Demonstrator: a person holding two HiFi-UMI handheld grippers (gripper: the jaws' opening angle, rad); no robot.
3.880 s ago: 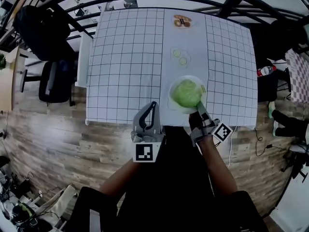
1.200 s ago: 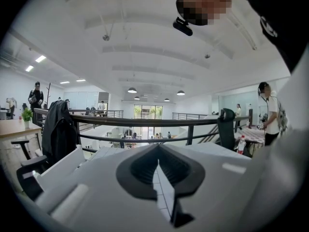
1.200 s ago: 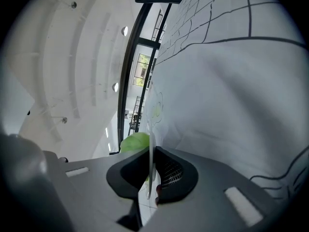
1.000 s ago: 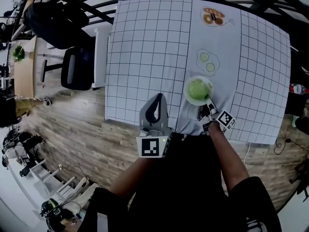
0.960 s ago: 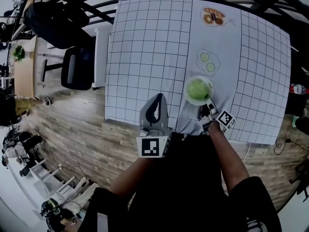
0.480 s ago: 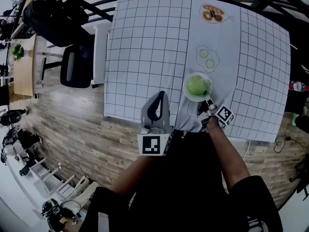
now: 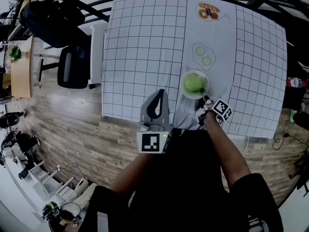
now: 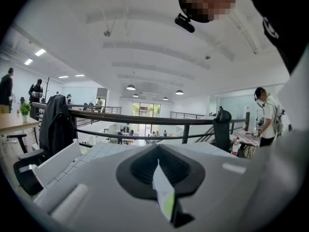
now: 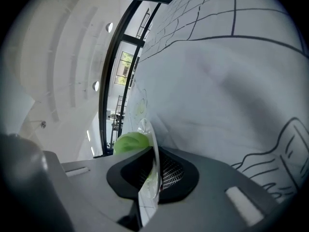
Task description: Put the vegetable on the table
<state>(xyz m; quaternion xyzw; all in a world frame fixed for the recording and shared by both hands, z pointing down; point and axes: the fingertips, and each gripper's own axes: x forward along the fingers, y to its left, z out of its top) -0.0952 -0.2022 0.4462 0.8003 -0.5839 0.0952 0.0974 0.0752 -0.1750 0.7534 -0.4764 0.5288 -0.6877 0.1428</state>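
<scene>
Head view: the left gripper [image 7: 161,94] hangs over the table's [image 7: 145,52] near edge, its jaws together and empty. To its right, the green vegetable [image 7: 194,83] sits in a white plate [image 7: 184,90] at the table's near part. The right gripper [image 7: 205,100] is closing on the plate's near rim.

Plate [image 9: 147,129] edge-on, face hidden; cabbage [image 9: 129,141] partly visible; distant figures [image 8: 120,137] too small.

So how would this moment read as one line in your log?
right gripper: closing on plate rim | cabbage: on plate | left gripper: shut, empty
</scene>
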